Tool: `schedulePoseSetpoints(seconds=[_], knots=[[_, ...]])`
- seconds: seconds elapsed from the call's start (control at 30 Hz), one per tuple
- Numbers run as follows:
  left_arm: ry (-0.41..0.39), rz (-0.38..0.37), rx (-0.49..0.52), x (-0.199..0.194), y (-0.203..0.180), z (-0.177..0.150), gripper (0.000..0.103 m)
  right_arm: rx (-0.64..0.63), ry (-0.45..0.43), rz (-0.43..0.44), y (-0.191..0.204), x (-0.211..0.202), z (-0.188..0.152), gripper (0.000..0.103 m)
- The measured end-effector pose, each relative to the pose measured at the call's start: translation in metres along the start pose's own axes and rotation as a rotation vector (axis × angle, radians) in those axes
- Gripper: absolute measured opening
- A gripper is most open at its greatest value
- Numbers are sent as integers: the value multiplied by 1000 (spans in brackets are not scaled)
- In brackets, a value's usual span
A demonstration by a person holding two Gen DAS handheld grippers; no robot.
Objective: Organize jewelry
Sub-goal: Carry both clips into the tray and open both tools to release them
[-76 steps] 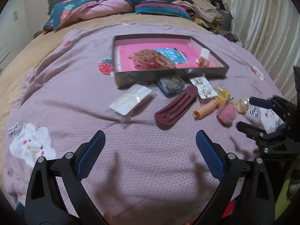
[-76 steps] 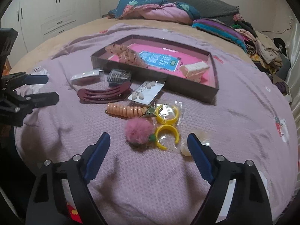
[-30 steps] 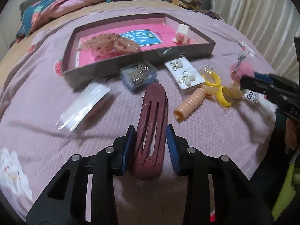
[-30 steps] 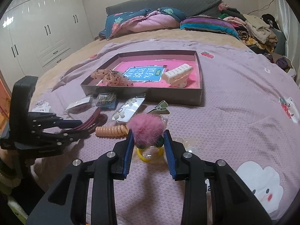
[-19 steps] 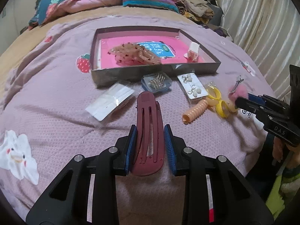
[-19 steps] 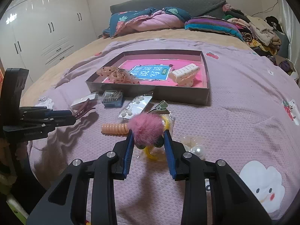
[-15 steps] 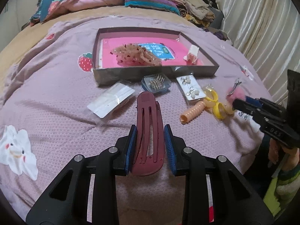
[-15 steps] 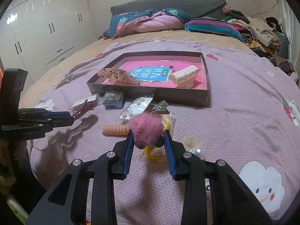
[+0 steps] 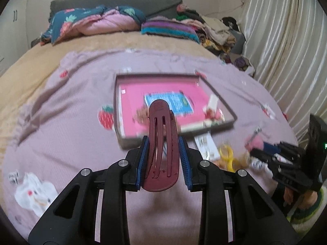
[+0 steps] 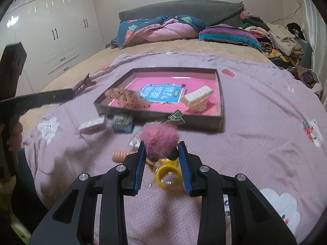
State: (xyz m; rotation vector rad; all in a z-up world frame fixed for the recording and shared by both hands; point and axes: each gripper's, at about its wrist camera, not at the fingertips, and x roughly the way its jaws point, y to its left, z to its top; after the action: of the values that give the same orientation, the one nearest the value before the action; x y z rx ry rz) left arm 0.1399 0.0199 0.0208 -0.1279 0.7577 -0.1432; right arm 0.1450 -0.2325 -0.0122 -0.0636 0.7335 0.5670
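Observation:
My left gripper [image 9: 163, 149] is shut on a dark red hair clip [image 9: 160, 143] and holds it raised above the bed, pointing at the pink-lined tray [image 9: 159, 75]. My right gripper [image 10: 161, 149] is shut on a pink pom-pom hair clip [image 10: 160, 139], lifted just in front of the tray [image 10: 219, 120]. The left gripper also shows in the right wrist view [image 10: 79, 87], left of the tray. The tray holds a spotted claw clip [image 10: 126, 99], a cream claw clip [image 10: 197, 99] and a blue card [image 10: 161, 94].
On the purple blanket in front of the tray lie yellow rings [image 10: 168, 174], an orange coil tie [image 10: 120, 155], a box of hairpins [image 10: 122, 123], a white packet [image 10: 92, 125] and an earring card [image 9: 205, 144]. Pillows and piled clothes [image 10: 280, 38] lie behind.
My left gripper has lifted the dark red clip and moved it forward toward the tray. My right gripper has moved a little forward with the pom-pom clip.

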Motion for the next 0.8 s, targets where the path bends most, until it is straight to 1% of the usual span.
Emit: schedulePoseSetpoints(seconds=[0.13,0.33,0.6,0.8], knots=[[-32,8,-11,6,4,24,22,-3,-25,-14,-3,-2,15,30],[-32,19,-43,27,15,46,22,-11,-73,-29,-6,3,45,30],[3,34,-65,68,24,57,22,-16,-110,-45,-12,15,79,30],[51,38,-75,97,30,49,22,-29,-132,-52,-15,26,104,30]])
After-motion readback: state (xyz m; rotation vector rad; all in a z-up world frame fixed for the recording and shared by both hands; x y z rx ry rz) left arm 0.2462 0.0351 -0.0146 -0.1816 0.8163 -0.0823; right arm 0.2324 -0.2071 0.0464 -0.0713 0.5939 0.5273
